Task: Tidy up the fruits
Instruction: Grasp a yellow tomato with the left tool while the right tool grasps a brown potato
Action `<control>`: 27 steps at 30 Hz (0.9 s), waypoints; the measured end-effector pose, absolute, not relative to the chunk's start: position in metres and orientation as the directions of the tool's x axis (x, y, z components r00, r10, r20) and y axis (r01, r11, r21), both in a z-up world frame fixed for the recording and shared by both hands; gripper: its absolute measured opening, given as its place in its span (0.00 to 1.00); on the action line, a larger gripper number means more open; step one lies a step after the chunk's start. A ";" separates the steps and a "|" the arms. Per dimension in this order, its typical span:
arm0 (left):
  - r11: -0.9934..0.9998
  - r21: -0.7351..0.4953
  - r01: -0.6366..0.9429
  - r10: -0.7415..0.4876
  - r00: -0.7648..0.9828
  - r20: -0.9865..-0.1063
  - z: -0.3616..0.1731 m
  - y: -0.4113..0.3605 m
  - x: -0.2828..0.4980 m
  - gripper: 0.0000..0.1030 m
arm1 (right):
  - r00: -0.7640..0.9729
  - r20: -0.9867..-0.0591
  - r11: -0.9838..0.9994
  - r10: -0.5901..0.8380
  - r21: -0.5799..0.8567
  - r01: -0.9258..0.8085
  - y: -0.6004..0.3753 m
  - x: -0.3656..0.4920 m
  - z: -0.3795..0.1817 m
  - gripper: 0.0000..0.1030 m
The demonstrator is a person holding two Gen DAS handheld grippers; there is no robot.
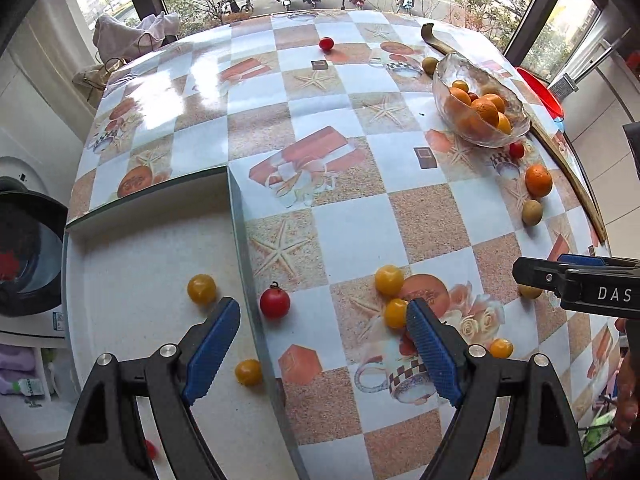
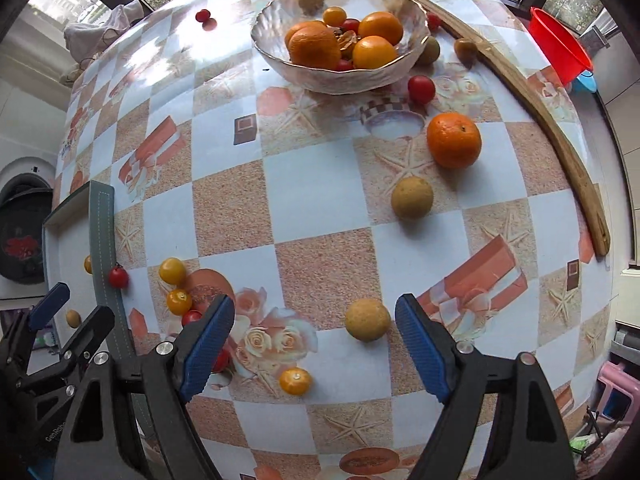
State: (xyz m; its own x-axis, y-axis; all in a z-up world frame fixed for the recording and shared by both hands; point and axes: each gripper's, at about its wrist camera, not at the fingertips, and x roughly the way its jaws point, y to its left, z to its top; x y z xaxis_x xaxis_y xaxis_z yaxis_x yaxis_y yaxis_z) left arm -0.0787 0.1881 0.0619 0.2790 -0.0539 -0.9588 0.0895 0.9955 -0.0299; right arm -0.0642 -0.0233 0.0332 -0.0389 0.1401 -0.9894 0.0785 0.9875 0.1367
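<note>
Blue ribbed pads faced each other across a wide gap on the right gripper (image 2: 315,320), spread apart and holding nothing. A round tan fruit (image 2: 367,319) lay on the bench (image 2: 320,200) between its fingers, nearer the right pad but touching neither. The left finger covered part of a red cherry tomato (image 2: 192,317), and another red shape lower down behind that finger was too hidden to name. A small orange tomato (image 2: 295,381) sat just below the gap.

The left gripper (image 1: 323,314) was likewise spread and empty, straddling the step where the patterned cloth ended over a paler lower surface (image 1: 140,264). A stemmed red tomato (image 1: 275,303) rested between its fingers at that edge, stem upward. The right pad touched or overlapped a yellow tomato (image 1: 395,313); which one could not be told. Another yellow tomato (image 1: 202,289) lay beside the left pad.

Farther out stood the glass bowl (image 2: 280,8), its long axis running left to right in the right wrist view, heaped with oranges and small tomatoes; its glass blurred what lay at the bottom. A loose orange (image 2: 453,140) and a second tan fruit (image 2: 412,197) lay between bowl and gripper. A wooden strip (image 2: 560,136) curved along the bench's far right side, and a red basin (image 2: 558,46) beyond it was cut off by the frame.
</note>
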 end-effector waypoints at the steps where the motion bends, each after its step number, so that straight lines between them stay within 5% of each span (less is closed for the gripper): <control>1: 0.995 -0.033 0.091 -0.057 0.269 -0.961 0.058 0.183 -0.076 0.84 | -0.038 -0.990 0.987 0.135 0.131 0.089 -0.030 -0.064 0.032 0.83; 15: 0.999 -0.018 0.045 -0.024 0.141 -0.990 0.009 0.155 -0.048 0.83 | -0.011 -0.995 0.989 0.098 0.096 0.109 -0.068 -0.035 0.008 0.81; 17: 0.999 -0.007 0.047 -0.013 0.128 -0.992 0.005 0.152 -0.049 0.71 | -0.009 -0.996 0.991 0.092 0.091 0.097 -0.067 -0.031 0.004 0.71; 22: 0.999 -0.006 0.043 -0.012 0.140 -0.990 0.007 0.149 -0.050 0.68 | 0.005 -0.998 0.997 0.059 0.059 0.059 -0.049 -0.017 0.000 0.55; 27: 0.995 -0.015 0.095 -0.031 0.167 -0.986 0.013 0.133 -0.051 0.31 | 0.016 -0.999 0.999 0.044 0.044 0.030 -0.036 -0.010 0.001 0.27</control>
